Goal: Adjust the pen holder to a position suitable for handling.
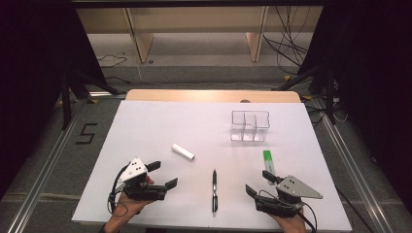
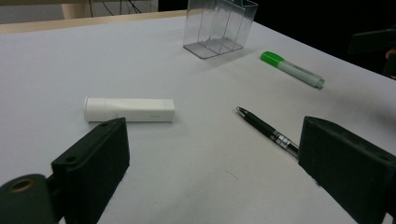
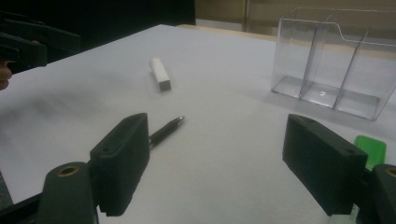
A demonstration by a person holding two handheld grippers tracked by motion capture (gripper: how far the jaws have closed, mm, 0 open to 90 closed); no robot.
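My left gripper (image 1: pixel 162 175) sits at the near left of the desk (image 1: pixel 145 126), its fingers (image 2: pixel 93 158) spread wide with nothing between them. My right gripper (image 1: pixel 260 183) rests at the near right, fingers (image 3: pixel 122 158) equally wide apart and holding nothing.

A white tube (image 1: pixel 182 151) lies on the desk just beyond my left gripper, angled from far left to near right. In the left gripper view it (image 2: pixel 129 109) lies crosswise ahead of the left finger.

A black pen (image 1: pixel 214 190) lies between my two grippers, running near to far. In the right gripper view its tip (image 3: pixel 167 129) pokes out past my left finger.

A green-capped marker (image 1: pixel 268 163) lies at the right, its near end right by my right gripper.

A clear divided holder (image 1: pixel 249 125) stands at the far right, well apart from both grippers, its compartments empty.
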